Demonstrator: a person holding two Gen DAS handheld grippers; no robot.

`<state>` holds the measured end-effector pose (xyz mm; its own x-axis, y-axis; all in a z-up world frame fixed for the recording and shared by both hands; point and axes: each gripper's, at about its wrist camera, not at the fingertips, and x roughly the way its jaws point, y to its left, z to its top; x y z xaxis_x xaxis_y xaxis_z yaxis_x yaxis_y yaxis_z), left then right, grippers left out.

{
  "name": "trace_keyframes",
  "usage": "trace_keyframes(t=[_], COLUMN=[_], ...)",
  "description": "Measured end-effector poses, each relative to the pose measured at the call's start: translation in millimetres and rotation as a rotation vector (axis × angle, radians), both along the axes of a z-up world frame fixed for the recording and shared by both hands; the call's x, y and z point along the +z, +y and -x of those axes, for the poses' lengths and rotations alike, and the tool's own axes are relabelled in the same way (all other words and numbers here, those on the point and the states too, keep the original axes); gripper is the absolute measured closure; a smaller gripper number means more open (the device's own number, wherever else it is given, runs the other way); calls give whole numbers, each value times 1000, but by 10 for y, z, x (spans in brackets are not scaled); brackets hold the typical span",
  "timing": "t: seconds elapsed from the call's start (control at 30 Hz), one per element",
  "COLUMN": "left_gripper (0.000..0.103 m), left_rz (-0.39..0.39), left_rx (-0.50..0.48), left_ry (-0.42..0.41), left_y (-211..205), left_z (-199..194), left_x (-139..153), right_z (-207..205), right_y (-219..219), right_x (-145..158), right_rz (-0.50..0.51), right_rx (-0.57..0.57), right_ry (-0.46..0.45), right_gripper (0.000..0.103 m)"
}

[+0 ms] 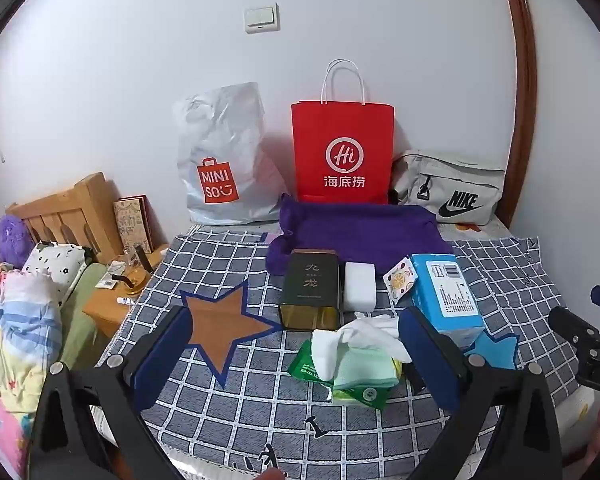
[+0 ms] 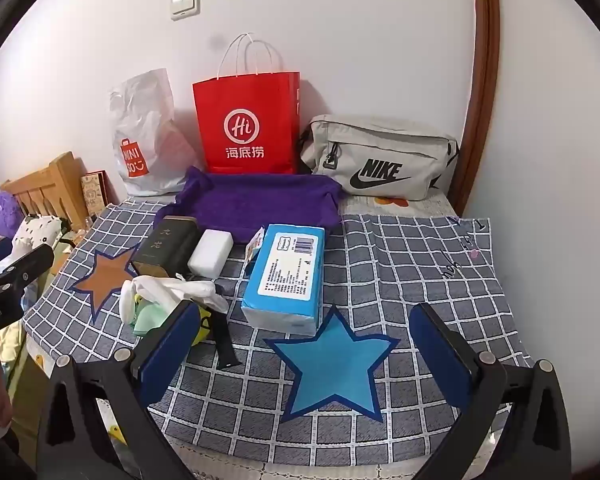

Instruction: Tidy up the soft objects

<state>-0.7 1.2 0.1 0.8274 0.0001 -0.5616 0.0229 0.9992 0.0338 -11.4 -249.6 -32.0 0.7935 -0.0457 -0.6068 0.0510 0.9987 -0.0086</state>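
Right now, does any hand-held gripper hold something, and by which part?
Nothing is held. The left hand-held gripper and the right hand-held gripper are both open and empty above the cloth.

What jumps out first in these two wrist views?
The red paper bag standing upright against the wall, between a white plastic bag and a grey Nike pouch. In front lies a purple cloth on a checked blanket with star patches. Nearer, a blue tissue pack lies beside a dark tin and a white block.
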Motion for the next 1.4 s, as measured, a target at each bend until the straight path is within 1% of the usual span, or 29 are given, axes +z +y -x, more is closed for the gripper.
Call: trace_keyframes(t=[0.03, 0.17, 0.23, 0.3, 0.43, 0.93, 1.4], left_gripper=[0, 0, 0, 0, 0, 0, 0], left_rz=[-33, -44, -37, -25, -33, -28, -4], left_rx=[4, 1, -8, -29, -29, -19, -45], left_ry=[9, 21, 36, 33, 7, 4, -5], left_y=[-18, -76, -74, -65, -63, -49, -71], left_z=[-5, 11, -17, -28, 9, 22, 69], left_x=[2, -4, 14, -2, 4, 28, 88], right_z=[5, 43, 52, 0, -7, 15, 79], right_y=[1, -16, -5, 12, 45, 5, 24], right_x=[0, 9, -19, -1, 2, 24, 61], right_rz=[3, -7, -7, -6, 1, -10, -14], right_rx=[1, 3, 4, 1, -1, -1, 4], right_ry=[2, -2, -5, 2, -2, -6, -11], right_gripper=[0, 0, 0, 0, 0, 0, 0])
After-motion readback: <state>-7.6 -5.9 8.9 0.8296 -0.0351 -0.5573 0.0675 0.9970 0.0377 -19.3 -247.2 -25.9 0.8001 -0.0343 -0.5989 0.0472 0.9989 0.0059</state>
